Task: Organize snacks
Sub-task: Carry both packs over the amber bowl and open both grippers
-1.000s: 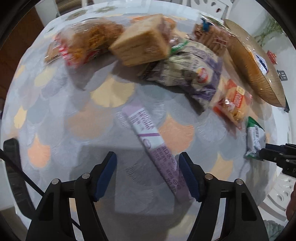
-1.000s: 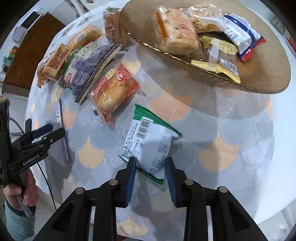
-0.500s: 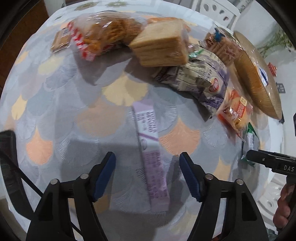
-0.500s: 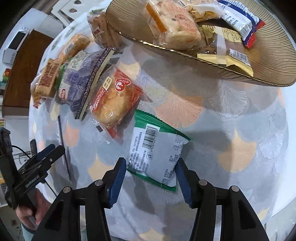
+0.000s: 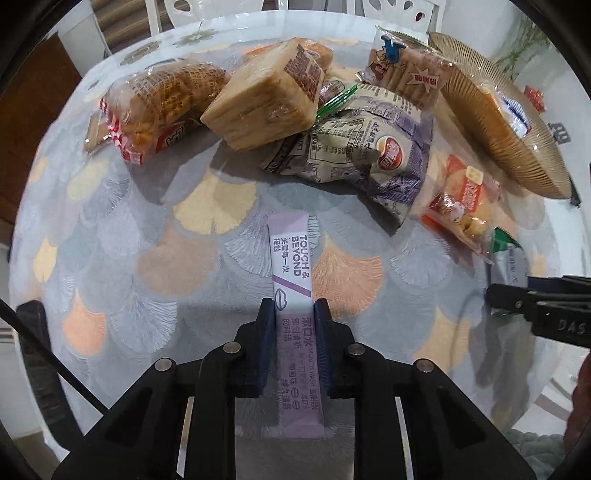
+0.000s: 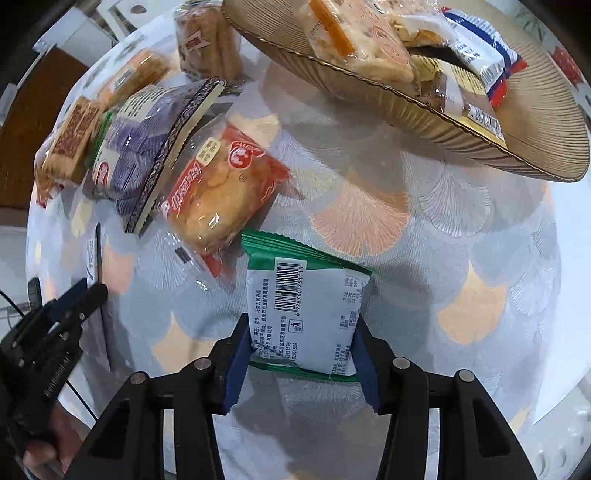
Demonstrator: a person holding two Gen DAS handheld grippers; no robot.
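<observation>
A long purple sachet [image 5: 291, 258] lies on the patterned tablecloth. My left gripper [image 5: 294, 308] points down over it, its jaws closing, with both blue pads against the sachet's long edges. A green-and-white packet [image 6: 306, 295], barcode side up, sits between the closing jaws of my right gripper [image 6: 302, 332]; the pads press on its two sides. In the left wrist view the right gripper [image 5: 498, 297] shows at the right edge, over the same packet [image 5: 511, 258]. A ribbed golden plate [image 6: 480, 122] at the back right holds several wrapped snacks.
A pile of snacks lies beyond: two bread packs [image 5: 266, 96], a purple bag [image 5: 373, 151], biscuits [image 5: 410, 77] and an orange bun packet [image 6: 221, 195]. The round table's edge [image 6: 554, 387] runs close on the right. White chairs [image 5: 236, 11] stand behind.
The left jaws have come together on the purple sachet, which now lies straight between them. The right jaws widened, then came in on the sides of the green-and-white packet.
</observation>
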